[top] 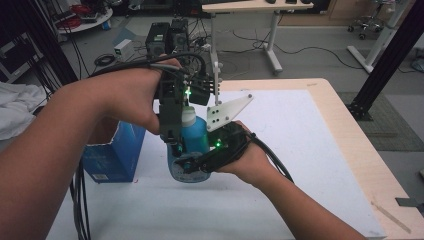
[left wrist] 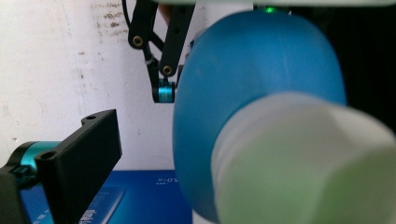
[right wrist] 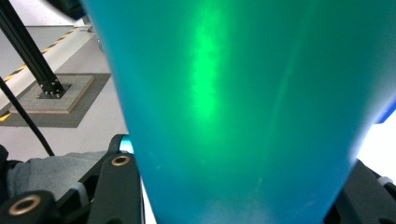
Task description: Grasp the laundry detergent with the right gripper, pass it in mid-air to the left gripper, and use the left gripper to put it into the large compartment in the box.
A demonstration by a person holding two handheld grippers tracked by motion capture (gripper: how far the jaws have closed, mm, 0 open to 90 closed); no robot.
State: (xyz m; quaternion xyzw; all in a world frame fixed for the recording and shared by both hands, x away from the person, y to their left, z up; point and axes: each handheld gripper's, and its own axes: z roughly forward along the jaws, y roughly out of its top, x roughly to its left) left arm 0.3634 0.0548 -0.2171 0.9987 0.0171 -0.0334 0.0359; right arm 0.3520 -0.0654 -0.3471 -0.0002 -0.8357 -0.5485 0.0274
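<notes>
From above, the right claw pinches a blue bottle over the white counter, beside a box; the left claw is at its cap.

The left gripper view shows that claw spread around the cap.

The right gripper view shows its jaws pressed against the bottle.

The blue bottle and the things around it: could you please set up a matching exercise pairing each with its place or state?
Things:
1. blue bottle
2. white cap
3. blue box
4. right hand-held gripper

Places or states:
A. lies on the table left of the bottle
B. clamps the bottle's lower body
C. held above the white table
D. sits on top of the bottle

Pairs: 1-C, 2-D, 3-A, 4-B
</notes>
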